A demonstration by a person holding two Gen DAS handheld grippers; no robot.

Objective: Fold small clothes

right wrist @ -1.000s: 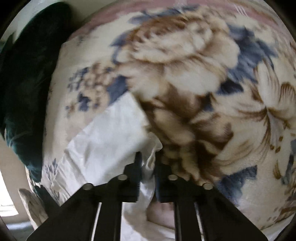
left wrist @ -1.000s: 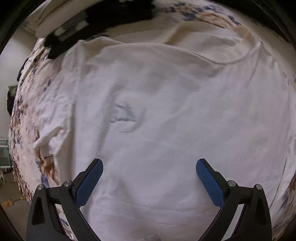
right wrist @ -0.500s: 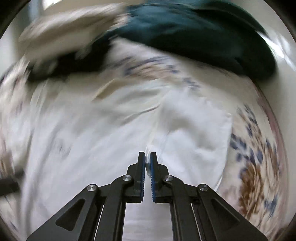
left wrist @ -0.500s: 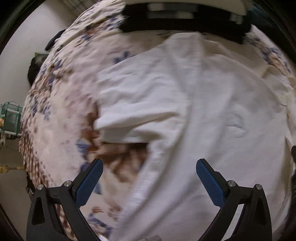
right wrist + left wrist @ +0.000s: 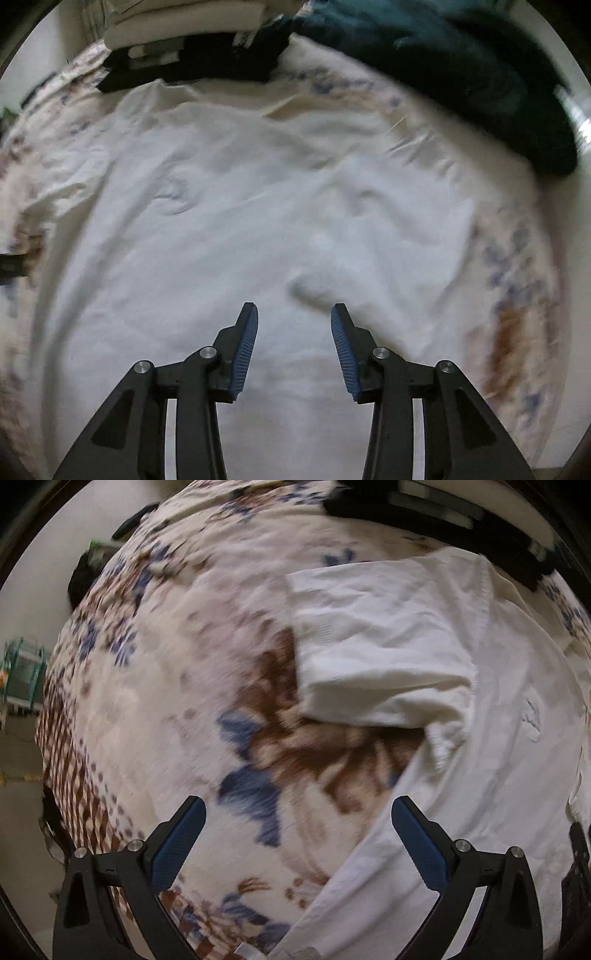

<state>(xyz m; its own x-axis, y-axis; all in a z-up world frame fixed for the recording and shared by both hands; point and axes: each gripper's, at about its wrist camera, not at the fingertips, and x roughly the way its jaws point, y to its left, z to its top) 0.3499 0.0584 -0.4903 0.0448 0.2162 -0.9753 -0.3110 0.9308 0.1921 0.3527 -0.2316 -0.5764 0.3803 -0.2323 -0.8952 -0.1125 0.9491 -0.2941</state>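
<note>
A white T-shirt [image 5: 229,229] lies spread on a floral blanket [image 5: 155,686]. In the right wrist view its right sleeve [image 5: 399,236] lies folded inward over the body. My right gripper [image 5: 294,325] is open and empty just above the shirt, near that fold. In the left wrist view the shirt [image 5: 509,760] fills the right side, and its left sleeve [image 5: 384,642] sticks out flat over the blanket. My left gripper [image 5: 298,830] is wide open and empty, over the blanket beside the shirt's side edge.
A pile of black and white folded clothes [image 5: 184,55] lies beyond the shirt's collar. A dark green blanket [image 5: 461,74] lies at the far right. The bed's left edge, with floor and a green rack [image 5: 22,672], shows in the left wrist view.
My right gripper carried the right sleeve inward over the shirt, then opened and let it go. My left gripper swung left from over the shirt's body to its left sleeve and side edge.
</note>
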